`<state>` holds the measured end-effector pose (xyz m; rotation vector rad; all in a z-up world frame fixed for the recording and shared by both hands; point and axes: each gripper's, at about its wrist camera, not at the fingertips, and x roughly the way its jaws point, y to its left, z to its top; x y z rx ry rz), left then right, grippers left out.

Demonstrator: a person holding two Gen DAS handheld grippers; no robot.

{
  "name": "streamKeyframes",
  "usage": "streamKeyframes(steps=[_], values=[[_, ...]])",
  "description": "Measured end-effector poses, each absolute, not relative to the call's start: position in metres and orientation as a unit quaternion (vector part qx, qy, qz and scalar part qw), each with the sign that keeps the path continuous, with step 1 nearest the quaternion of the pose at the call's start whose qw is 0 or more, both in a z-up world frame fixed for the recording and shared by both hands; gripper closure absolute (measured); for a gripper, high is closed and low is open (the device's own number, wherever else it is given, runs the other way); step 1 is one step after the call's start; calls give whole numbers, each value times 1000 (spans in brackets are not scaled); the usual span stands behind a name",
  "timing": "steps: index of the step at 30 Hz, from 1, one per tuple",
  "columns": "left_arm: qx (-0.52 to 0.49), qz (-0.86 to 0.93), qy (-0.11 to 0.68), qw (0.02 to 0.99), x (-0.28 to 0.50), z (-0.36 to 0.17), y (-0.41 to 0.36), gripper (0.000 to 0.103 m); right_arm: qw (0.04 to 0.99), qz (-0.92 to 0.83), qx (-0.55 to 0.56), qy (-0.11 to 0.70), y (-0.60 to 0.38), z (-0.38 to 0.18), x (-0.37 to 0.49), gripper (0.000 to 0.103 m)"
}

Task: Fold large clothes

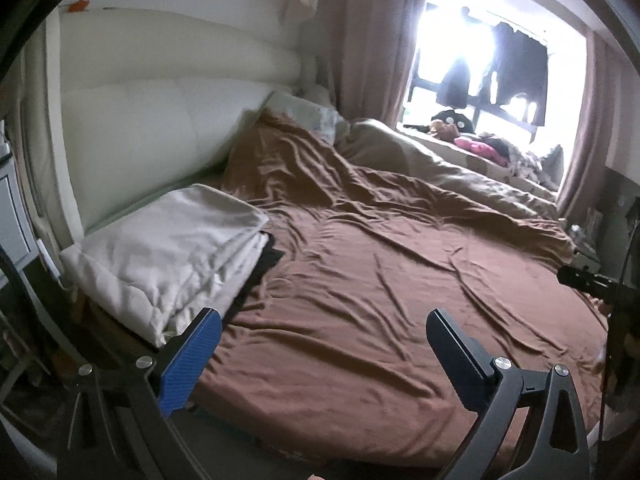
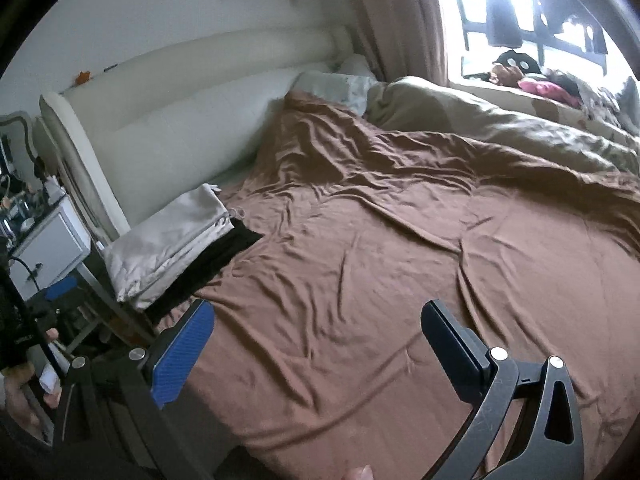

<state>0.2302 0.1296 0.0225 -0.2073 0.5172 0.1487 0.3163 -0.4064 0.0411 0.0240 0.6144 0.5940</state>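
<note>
Left wrist view: left tool (image 1: 324, 344) stands wide, nothing between its pads, hovering over the near edge of the bed (image 1: 380, 280). The folded pale cloth (image 1: 168, 252) lies just ahead-left of the blue pad (image 1: 192, 364), stacked on a dark garment (image 1: 268, 260). Brown sheet ahead of the tool is wrinkled and bare. Risk: a low sweep left could clip the stack and undo the fold.

Right wrist view: right tool (image 2: 318, 340) also wide and empty, over the same brown sheet. The stack sits ahead-left, well apart from its right finger (image 2: 452, 340); the dark layer (image 2: 216, 264) pokes out beneath the pale cloth. The left tool's blue pad (image 2: 60, 286) shows far left. Risk: no unfolded large garment is in reach; the tool may pinch the bedsheet instead. The olive duvet (image 2: 500, 128) far ahead could be mistaken for the target.
</note>
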Motion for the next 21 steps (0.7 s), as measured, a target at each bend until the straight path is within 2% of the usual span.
streamKeyframes(steps=[21], values=[[-65, -10, 208, 976, 121, 42, 52, 0, 947, 215, 28, 237, -485, 46, 137, 0]])
